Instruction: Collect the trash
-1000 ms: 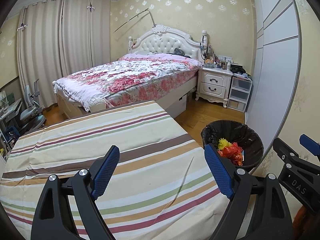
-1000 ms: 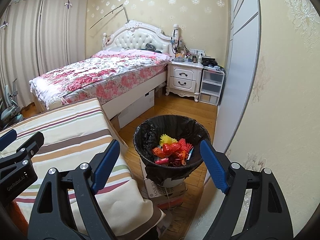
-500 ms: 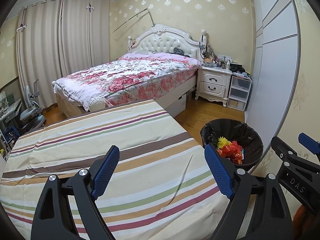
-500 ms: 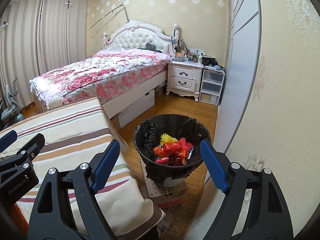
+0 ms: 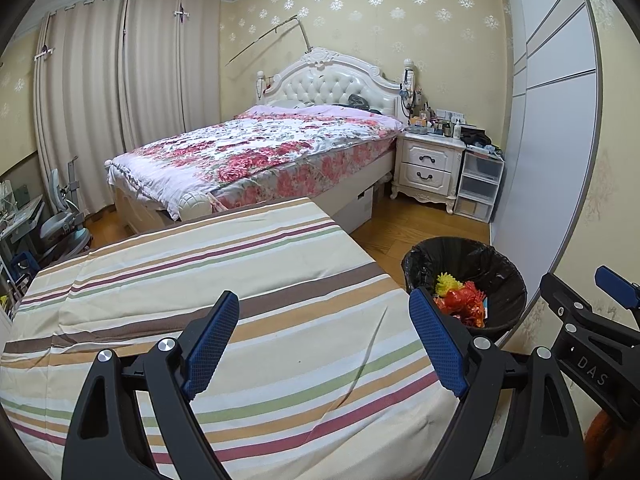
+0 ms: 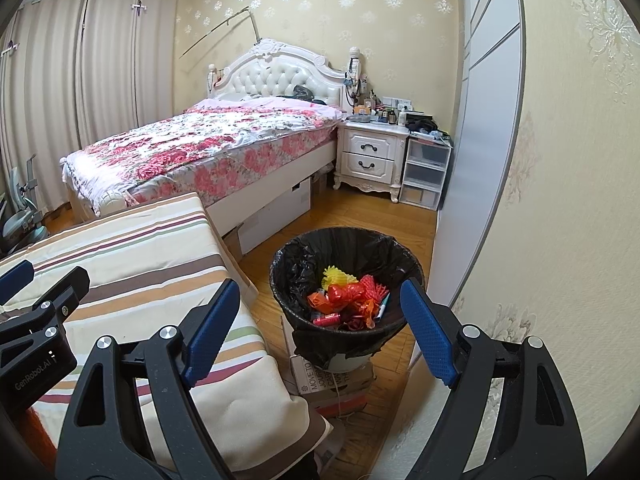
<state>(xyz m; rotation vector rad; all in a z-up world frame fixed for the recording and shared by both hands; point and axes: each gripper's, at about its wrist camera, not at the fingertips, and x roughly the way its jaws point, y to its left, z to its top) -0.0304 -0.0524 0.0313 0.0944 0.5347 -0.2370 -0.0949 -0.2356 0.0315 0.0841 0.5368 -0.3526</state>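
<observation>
While both tools hang open and empty, the round black-lined trash bin (image 6: 346, 280) with its red and yellow scraps (image 6: 348, 300) sits on the floor just beyond the right tool (image 6: 316, 322), right of the left tool (image 5: 324, 338) over the striped surface (image 5: 208, 280); the right hand is nearer.

The right claw (image 6: 320, 332) gapes empty above the black-lined bin (image 6: 296, 264) holding red and yellow trash (image 6: 352, 298).

1. I see cream wallpaper (image 5: 420, 20) with pale floral motifs.
2. Long beige curtains (image 5: 120, 100) are drawn shut.
3. A bed (image 5: 260, 148) with floral bedding stands beside a white nightstand (image 5: 430, 168).
4. The wooden floor (image 6: 360, 212) looks warm amber.
</observation>
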